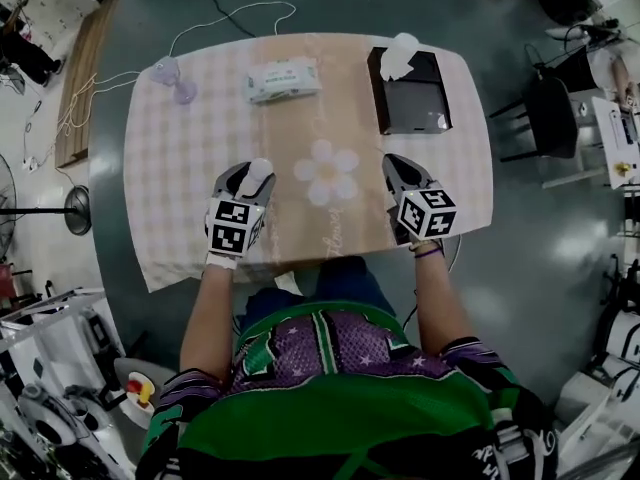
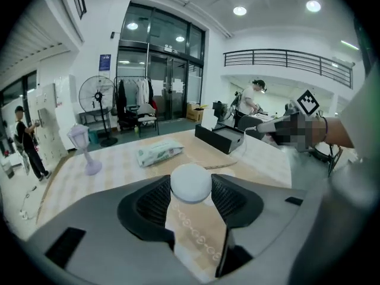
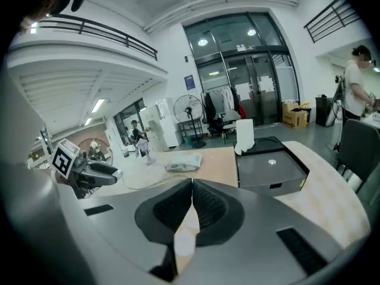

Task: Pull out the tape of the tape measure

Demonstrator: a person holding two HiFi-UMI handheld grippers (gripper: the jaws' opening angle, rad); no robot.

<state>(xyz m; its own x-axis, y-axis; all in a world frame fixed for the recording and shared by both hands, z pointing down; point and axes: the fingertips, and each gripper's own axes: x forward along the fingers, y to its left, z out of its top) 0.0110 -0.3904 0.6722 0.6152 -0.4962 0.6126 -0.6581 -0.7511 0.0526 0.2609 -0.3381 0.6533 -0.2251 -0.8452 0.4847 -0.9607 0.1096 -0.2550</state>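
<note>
A small round white tape measure [image 1: 259, 174] sits between the jaws of my left gripper [image 1: 256, 171], just above the near left part of the checked tablecloth [image 1: 190, 158]. In the left gripper view the white disc [image 2: 191, 183] is pinched at the tips of my left gripper [image 2: 191, 184], with both pads against its sides. My right gripper [image 1: 393, 162] hovers over the near right part of the table, jaws shut with nothing in them. The right gripper view shows my right gripper [image 3: 191, 186] with its pads touching, and no tape is seen drawn out.
A black box [image 1: 410, 93] with a white tissue stands at the far right. A wipes pack [image 1: 283, 78] lies at the far middle and a small lilac fan [image 1: 172, 76] at the far left, with a white cable [image 1: 215, 23] behind it. Chairs [image 1: 550, 113] and benches ring the table.
</note>
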